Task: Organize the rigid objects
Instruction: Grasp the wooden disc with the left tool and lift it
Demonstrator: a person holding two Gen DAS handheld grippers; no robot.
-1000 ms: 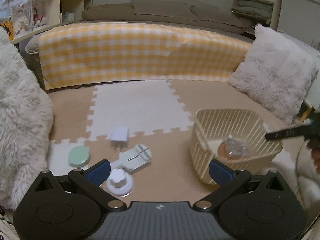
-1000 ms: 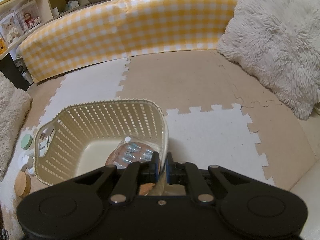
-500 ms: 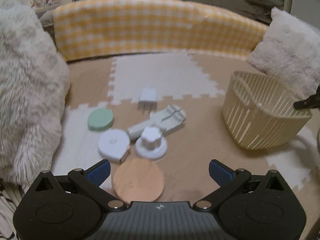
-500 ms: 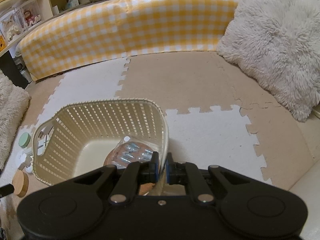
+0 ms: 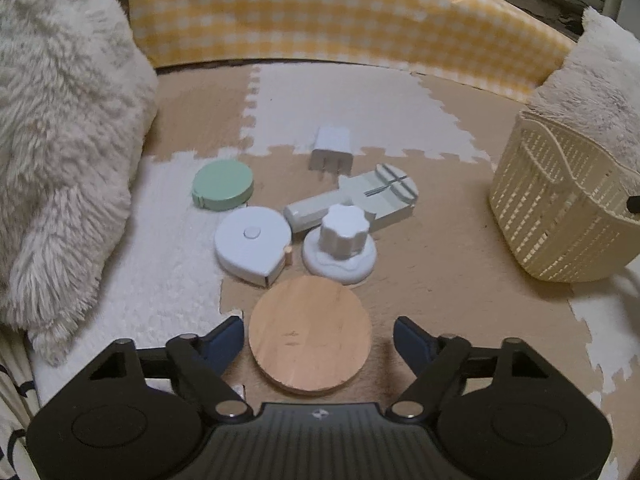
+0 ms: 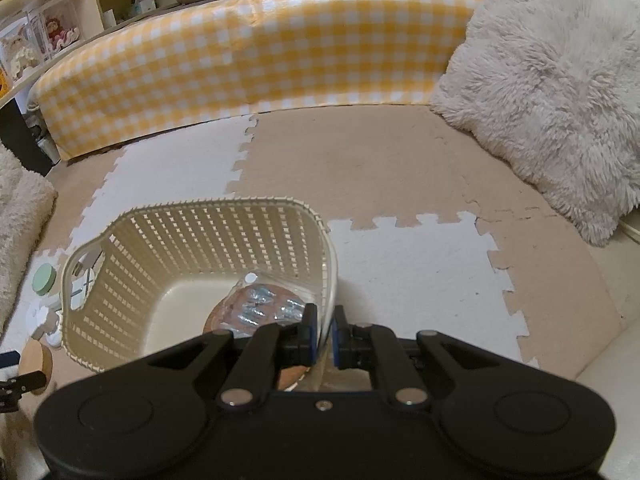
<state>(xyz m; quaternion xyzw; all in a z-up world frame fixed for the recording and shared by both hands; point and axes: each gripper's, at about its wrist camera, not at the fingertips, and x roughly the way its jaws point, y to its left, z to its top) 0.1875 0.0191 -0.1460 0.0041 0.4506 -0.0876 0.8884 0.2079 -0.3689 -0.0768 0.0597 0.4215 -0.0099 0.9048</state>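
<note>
A round wooden disc (image 5: 310, 334) lies flat on the foam mat between the fingers of my left gripper (image 5: 319, 338). The jaws are closing, and a small gap still shows on each side of the disc. Beyond it lie a white tape measure (image 5: 252, 244), a white knobbed lid (image 5: 340, 242), a pale green tool (image 5: 352, 200), a green round tin (image 5: 223, 190) and a white charger plug (image 5: 332, 152). My right gripper (image 6: 324, 332) is shut on the near rim of the cream basket (image 6: 200, 240). A clear packet of metal parts (image 6: 264, 304) lies inside on a brown disc.
A fluffy cushion (image 5: 60, 120) crowds the left side, and another (image 6: 552, 92) lies at the right. A yellow checked barrier (image 5: 340, 24) closes the back. The basket (image 5: 560, 208) stands right of the pile, with bare mat between them.
My left gripper dropped lower and came in over the wooden disc, and its jaws narrowed around it. The right gripper and the basket stayed put.
</note>
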